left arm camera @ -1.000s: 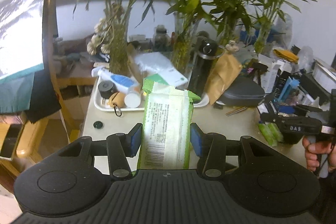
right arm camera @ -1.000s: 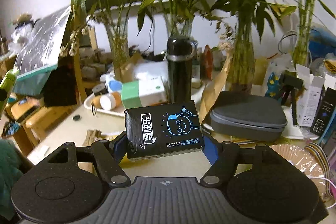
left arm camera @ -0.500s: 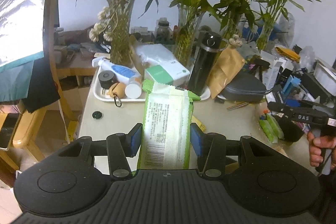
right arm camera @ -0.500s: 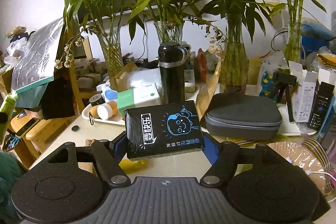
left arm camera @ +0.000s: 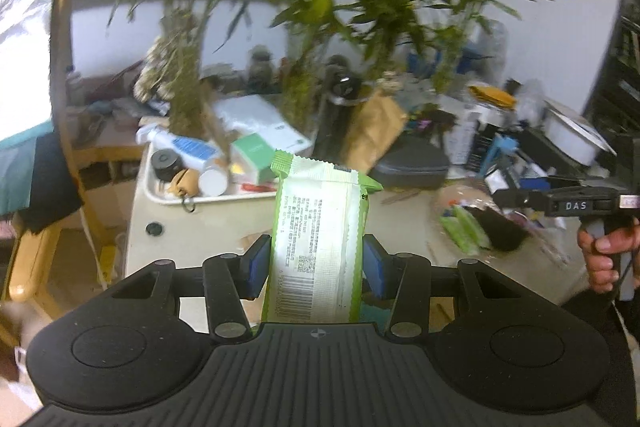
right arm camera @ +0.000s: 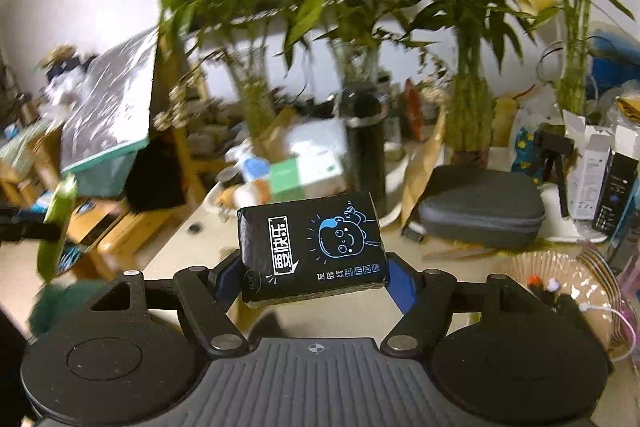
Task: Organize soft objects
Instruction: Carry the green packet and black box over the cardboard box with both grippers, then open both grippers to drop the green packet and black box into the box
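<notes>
Left gripper (left arm camera: 316, 261) clamps green-white packet (left arm camera: 318, 239); right gripper (right arm camera: 314, 277) clamps black tissue pack (right arm camera: 312, 251).
Both packs held above the table (left arm camera: 404, 223).

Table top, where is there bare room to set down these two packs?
Bare beige table shows in front of the white tray, around a small black cap, and between tray and grey zip case. Crowded: the tray itself, the plant vases behind, and the right side with boxes and a basket.

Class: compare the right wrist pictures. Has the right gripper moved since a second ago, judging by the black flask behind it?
Yes. The right gripper, shut on the black tissue pack, has risen: the black flask sits lower in view, its base now behind the pack.
</notes>
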Demonstrator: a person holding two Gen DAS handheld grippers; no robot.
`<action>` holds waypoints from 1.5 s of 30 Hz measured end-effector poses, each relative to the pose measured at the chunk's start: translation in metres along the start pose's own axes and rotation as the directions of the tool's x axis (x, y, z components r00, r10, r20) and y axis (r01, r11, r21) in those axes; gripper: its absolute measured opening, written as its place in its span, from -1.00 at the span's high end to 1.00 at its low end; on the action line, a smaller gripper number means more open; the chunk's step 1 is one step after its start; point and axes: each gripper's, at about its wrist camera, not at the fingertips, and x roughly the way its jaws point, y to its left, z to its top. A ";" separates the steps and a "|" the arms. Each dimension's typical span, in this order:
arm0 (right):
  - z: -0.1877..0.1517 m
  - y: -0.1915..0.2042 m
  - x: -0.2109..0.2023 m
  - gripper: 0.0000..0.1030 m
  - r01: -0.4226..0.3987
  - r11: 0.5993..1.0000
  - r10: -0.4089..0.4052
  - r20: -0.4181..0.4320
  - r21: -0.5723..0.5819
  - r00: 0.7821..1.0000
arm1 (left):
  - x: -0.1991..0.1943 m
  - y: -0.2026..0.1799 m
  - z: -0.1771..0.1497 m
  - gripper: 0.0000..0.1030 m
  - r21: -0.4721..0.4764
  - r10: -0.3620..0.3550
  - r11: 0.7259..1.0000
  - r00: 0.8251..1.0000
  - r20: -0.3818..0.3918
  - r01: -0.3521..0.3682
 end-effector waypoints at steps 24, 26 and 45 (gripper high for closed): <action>-0.057 0.074 -0.041 -0.46 -0.168 0.972 0.135 -0.196 -0.164 0.971 | 0.020 -0.072 -0.036 0.07 0.015 -0.188 0.979 0.938 -0.292 0.201; -0.058 0.075 -0.042 -0.46 -0.175 0.970 0.142 -0.196 -0.167 0.970 | 0.016 -0.075 -0.034 -0.08 0.015 -0.211 0.975 0.936 -0.282 0.224; -0.061 0.082 -0.040 -0.46 -0.199 0.962 0.159 -0.206 -0.189 0.965 | -0.005 -0.064 -0.012 -0.37 0.033 -0.138 0.989 0.974 -0.178 0.146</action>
